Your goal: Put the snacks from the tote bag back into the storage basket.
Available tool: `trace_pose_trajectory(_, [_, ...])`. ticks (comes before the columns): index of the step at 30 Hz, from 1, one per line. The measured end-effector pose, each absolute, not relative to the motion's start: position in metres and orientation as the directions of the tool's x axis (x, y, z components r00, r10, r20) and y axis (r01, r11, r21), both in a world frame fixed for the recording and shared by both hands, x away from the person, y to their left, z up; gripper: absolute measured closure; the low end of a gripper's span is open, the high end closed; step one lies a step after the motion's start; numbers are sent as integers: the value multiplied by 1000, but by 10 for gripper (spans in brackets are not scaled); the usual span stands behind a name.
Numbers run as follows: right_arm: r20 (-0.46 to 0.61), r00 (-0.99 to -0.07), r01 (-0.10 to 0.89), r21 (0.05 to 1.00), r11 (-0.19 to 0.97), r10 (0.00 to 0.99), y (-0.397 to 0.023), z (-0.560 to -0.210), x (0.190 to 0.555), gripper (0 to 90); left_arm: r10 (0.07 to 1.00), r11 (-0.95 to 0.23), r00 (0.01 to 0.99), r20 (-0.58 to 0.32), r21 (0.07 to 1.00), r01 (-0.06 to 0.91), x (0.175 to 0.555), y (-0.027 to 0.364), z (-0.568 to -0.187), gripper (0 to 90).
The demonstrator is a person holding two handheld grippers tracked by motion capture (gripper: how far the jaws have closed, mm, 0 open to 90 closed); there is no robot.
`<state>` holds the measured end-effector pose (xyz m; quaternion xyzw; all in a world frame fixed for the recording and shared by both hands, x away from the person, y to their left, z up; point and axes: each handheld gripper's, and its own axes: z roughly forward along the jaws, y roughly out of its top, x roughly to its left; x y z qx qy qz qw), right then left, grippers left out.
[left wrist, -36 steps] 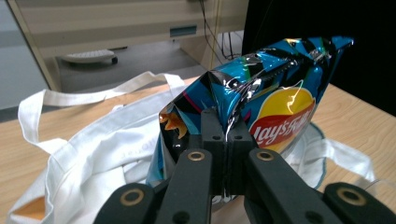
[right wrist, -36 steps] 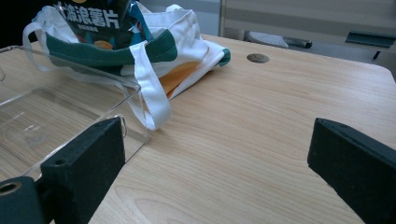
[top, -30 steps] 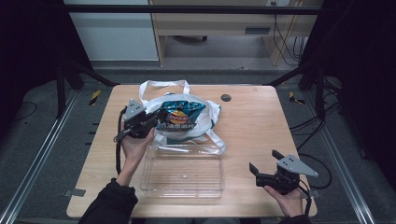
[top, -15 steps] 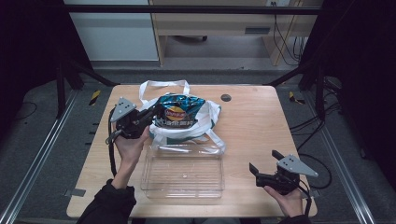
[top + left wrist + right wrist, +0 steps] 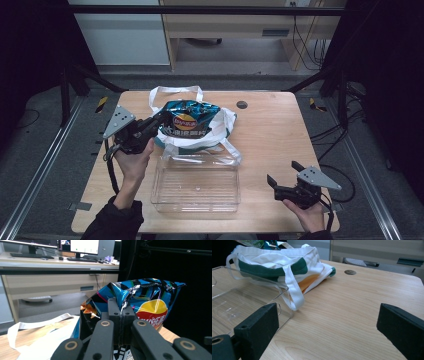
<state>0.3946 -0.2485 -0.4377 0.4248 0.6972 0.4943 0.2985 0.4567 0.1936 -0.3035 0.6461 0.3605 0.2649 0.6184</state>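
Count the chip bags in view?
1. The chip bag is pinched in the left claw, lifted above the white tote bag behind the clear tray. More may be hidden inside the tote.

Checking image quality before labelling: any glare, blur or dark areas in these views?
High view: soft overall, black surroundings, even light on the table. Left gripper view: glare streaks on the chip bag, near fingers blurred, right side black. Right gripper view: sharp wood grain, near fingers slightly soft, reflections on the clear tray.
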Motion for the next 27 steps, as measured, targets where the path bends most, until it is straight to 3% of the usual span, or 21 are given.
trace_pose_trajectory(12, [11, -461, 302, 942, 145, 888, -249, -437, 394, 43, 767, 7, 637, -81, 993, 118, 421, 188, -296, 899])
trace_pose_trajectory(27, [12, -456, 299, 944, 141, 890, -249, -437, 393, 43, 754, -10, 649, -97, 987, 160, 384, 186, -311, 899])
